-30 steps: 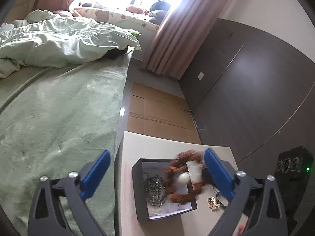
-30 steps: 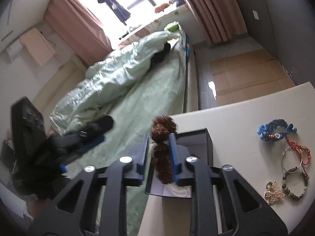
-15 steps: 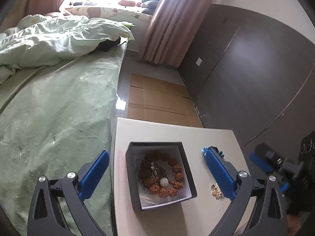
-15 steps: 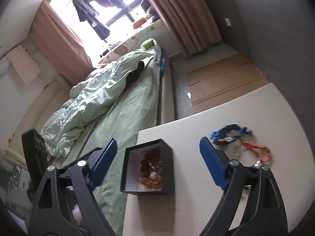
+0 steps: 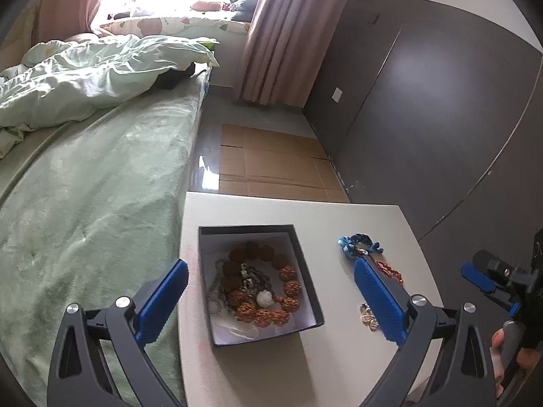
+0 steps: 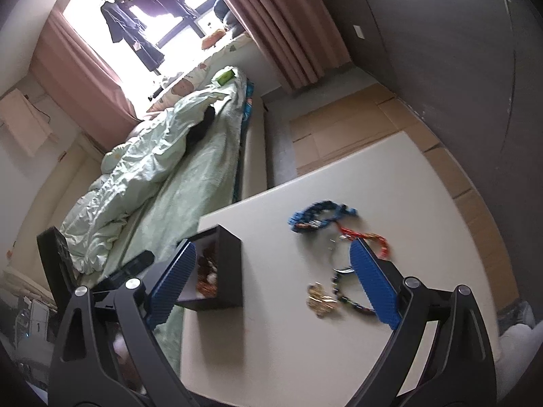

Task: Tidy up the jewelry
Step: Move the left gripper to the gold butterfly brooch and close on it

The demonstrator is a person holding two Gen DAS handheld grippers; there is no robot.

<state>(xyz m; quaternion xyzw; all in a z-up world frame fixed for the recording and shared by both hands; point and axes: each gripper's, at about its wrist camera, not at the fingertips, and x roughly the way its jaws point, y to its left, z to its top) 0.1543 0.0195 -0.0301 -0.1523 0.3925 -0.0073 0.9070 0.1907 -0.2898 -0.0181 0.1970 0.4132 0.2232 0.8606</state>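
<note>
A black box with a white inside (image 5: pixel 307 283) stands on the white table (image 5: pixel 339 213). In it lie a brown bead bracelet (image 5: pixel 286 273) and a silver chain (image 5: pixel 214 288). My left gripper (image 5: pixel 271 300) is open and empty, held above the box. My right gripper (image 6: pixel 271 285) is open and empty above the table, right of the box (image 6: pixel 230 271). On the table lie a blue braided bracelet (image 6: pixel 319 215), a red cord bracelet (image 6: pixel 370 239), a dark bead bracelet (image 6: pixel 353 302) and a gold brooch (image 6: pixel 319 300).
A bed with a green blanket (image 5: pixel 85 186) runs along the table's left edge. Cardboard sheets (image 5: pixel 271 166) cover the floor beyond the table. A dark wardrobe wall (image 5: pixel 424 118) stands to the right. The right gripper also shows at the edge of the left wrist view (image 5: pixel 488 281).
My right gripper let go of the brown bead bracelet, which now lies in the box. It opened and moved right over the loose jewelry. My left gripper stayed open.
</note>
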